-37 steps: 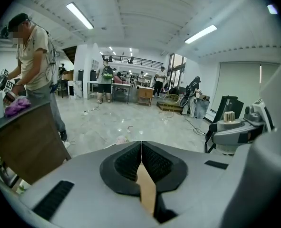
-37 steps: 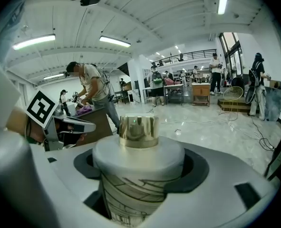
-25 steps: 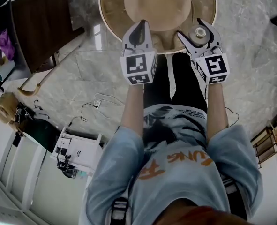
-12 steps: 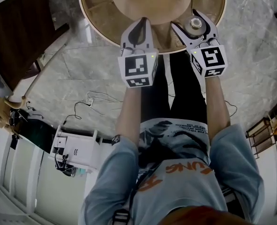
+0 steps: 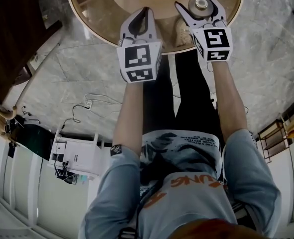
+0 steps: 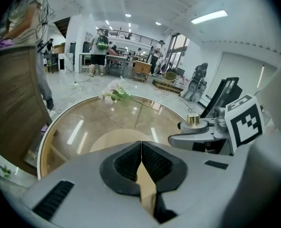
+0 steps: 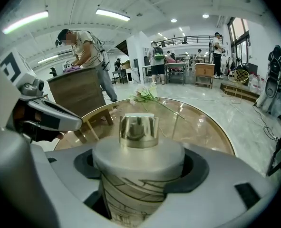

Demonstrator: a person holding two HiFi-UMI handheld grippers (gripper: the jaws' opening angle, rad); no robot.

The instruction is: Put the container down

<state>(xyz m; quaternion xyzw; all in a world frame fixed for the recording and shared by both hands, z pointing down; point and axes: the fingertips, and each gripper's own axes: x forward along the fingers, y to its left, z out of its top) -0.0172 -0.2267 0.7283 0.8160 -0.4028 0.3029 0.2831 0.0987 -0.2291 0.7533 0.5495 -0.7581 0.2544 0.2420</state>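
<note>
The step in hand looks like the carry: the container is held up and not yet set down.

Nearest, at 1 o'clock from the person, the right hand-held gripper (image 7: 140, 167) is closed snugly round the one container (image 7: 130, 198), a pale pot with dark line drawings and a shiny gold cap. It stands upright between the jaws, over the near edge of the surface (image 5: 94, 16). I cannot tell if its base touches the glass.

At 11 o'clock, the left hand-held gripper (image 6: 141, 151) has its jaws pressed together with nothing in them.

Next, I think the pot must go straight down until it rests flat on the glass. Then the jaws must open.

Count: two hand-held grippers, one container, one round glass surface. Far across it, at 12 o'clock, lies one bunch of flowers (image 7: 147, 95).
</note>
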